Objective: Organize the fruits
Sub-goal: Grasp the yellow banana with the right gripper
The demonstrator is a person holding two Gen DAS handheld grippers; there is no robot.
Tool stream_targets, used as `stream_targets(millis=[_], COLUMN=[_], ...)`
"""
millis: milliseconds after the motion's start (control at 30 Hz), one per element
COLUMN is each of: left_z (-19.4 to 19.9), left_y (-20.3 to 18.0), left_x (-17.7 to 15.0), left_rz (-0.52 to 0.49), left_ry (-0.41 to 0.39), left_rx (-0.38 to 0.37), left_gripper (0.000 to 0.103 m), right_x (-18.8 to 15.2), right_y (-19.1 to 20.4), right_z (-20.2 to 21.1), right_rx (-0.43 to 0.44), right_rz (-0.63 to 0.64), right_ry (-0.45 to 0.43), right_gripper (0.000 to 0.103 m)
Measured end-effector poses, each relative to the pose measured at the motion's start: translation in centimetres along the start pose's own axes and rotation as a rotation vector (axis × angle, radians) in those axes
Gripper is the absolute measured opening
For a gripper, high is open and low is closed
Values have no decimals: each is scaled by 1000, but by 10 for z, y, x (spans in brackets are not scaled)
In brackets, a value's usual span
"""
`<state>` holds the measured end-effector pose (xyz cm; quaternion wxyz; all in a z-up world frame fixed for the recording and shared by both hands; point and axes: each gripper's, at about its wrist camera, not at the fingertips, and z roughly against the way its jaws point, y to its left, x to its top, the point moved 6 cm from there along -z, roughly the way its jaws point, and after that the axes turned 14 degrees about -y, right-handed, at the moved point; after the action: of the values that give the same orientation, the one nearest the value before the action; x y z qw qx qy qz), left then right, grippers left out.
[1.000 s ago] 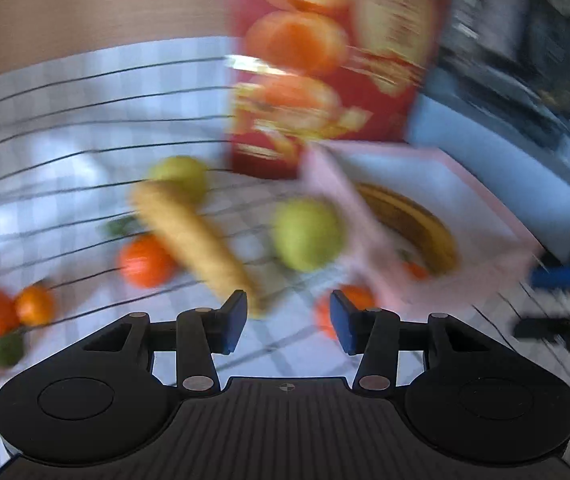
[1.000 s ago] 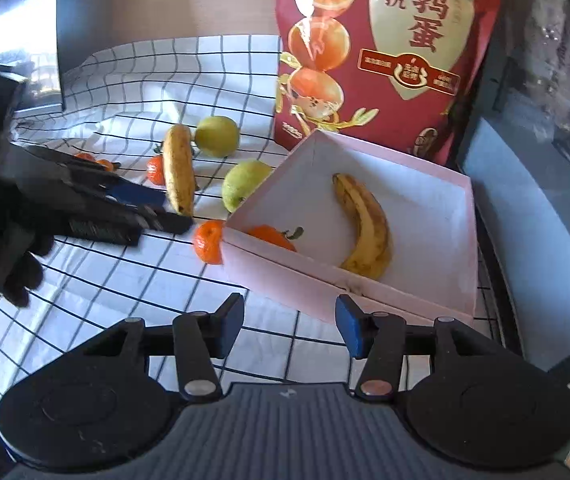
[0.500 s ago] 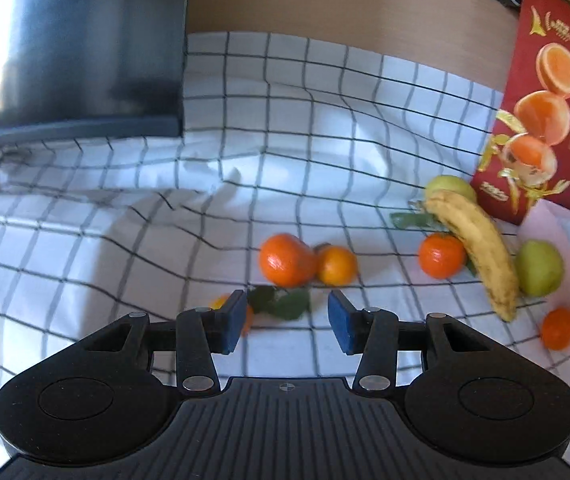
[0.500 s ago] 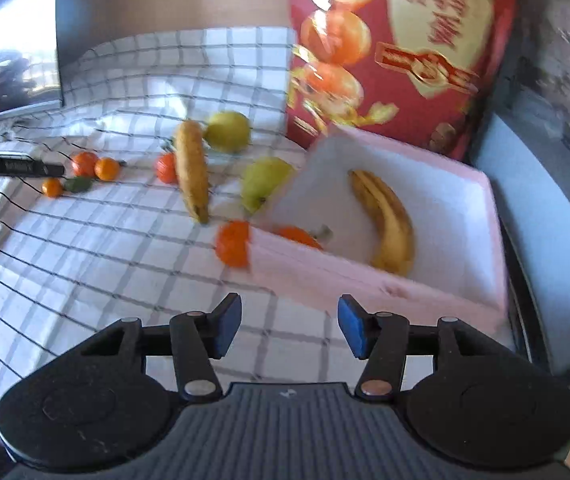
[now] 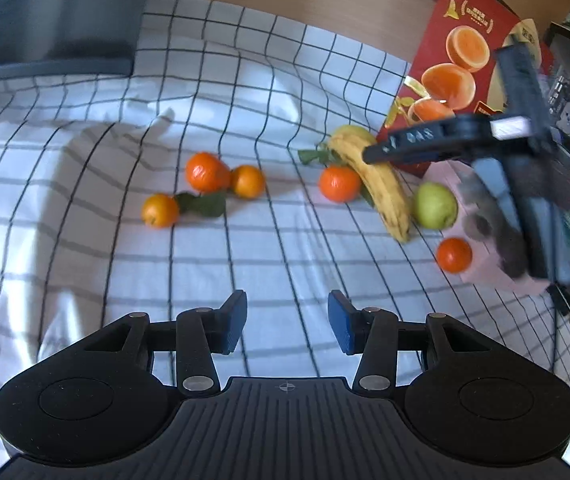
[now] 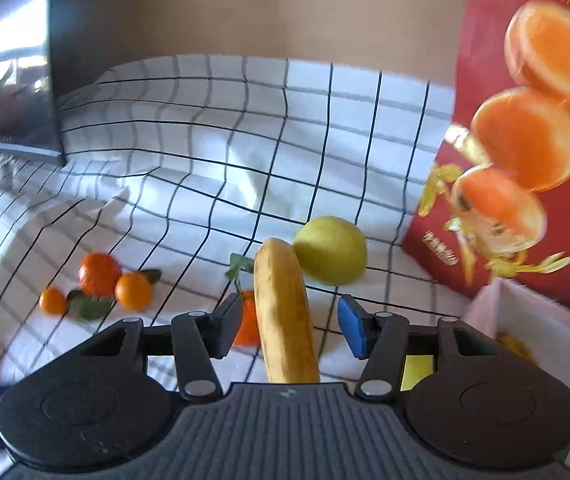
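Loose fruit lies on a checked cloth (image 5: pixel 245 92). My right gripper (image 6: pixel 291 328) is open astride a yellow banana (image 6: pixel 285 312), with a gap at each blue pad. A yellow-green pear (image 6: pixel 331 250) sits just beyond it and an orange (image 6: pixel 247 324) shows behind the left finger. In the left wrist view the right gripper (image 5: pixel 381 152) hangs over the banana (image 5: pixel 381 188), next to an orange (image 5: pixel 339 184), a green pear (image 5: pixel 434 205) and another orange (image 5: pixel 454 255). My left gripper (image 5: pixel 287 324) is open and empty above bare cloth, short of three small oranges (image 5: pixel 204 172).
A pink box (image 6: pixel 525 316) with a second banana (image 6: pixel 513 344) inside stands at the right, mostly hidden in the left wrist view. A tall red bag (image 5: pixel 445 60) stands behind the fruit. A dark screen (image 5: pixel 45 20) sits at the back left.
The right gripper has swept left from above the pink box to straddle the loose banana, and now shows in the left wrist view. The left gripper has swung left, away from the box.
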<state>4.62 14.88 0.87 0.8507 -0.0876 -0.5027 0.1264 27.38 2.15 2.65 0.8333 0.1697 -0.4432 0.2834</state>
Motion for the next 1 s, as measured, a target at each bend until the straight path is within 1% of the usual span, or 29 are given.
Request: stream_targets(millis=[67, 133, 200, 300, 467, 533, 633, 700, 800, 867, 1000], left_z=[11, 18, 23, 29, 38, 40, 39, 35, 22, 14, -9], left_y=[2, 5, 8, 14, 19, 21, 23, 23, 19, 12, -7], left_x=[-5, -9, -11, -11, -7, -5, -2, 0, 0, -2, -10], left_rz=[14, 33, 62, 116, 157, 155, 164, 157, 156, 153, 138], left_ry=[0, 0, -3, -31, -61, -64, -59, -58, -40, -38, 18], left_rx=[6, 10, 13, 26, 37, 43, 43, 37, 33, -2, -53], left_gripper=[49, 49, 49, 49, 49, 49, 49, 49, 49, 49, 49], right_x=[-3, -9, -11, -11, -9, -7, -12, -23, -48, -68, -99], right_y=[-6, -8, -7, -7, -4, 2, 11, 17, 25, 27, 18], right_z=[-10, -16, -15, -9, 20, 39, 65, 78, 94, 100, 112], right_rx=[31, 67, 66, 84, 117, 146, 204, 249, 315, 326, 310], right_rz=[-61, -105, -98, -106, -141, -153, -225, -304, -432, -492, -540], right_ry=[40, 74, 86, 111, 121, 111, 121, 150, 197, 240, 268], right_gripper=[53, 50, 37, 36, 35, 34, 34, 34, 34, 34, 34])
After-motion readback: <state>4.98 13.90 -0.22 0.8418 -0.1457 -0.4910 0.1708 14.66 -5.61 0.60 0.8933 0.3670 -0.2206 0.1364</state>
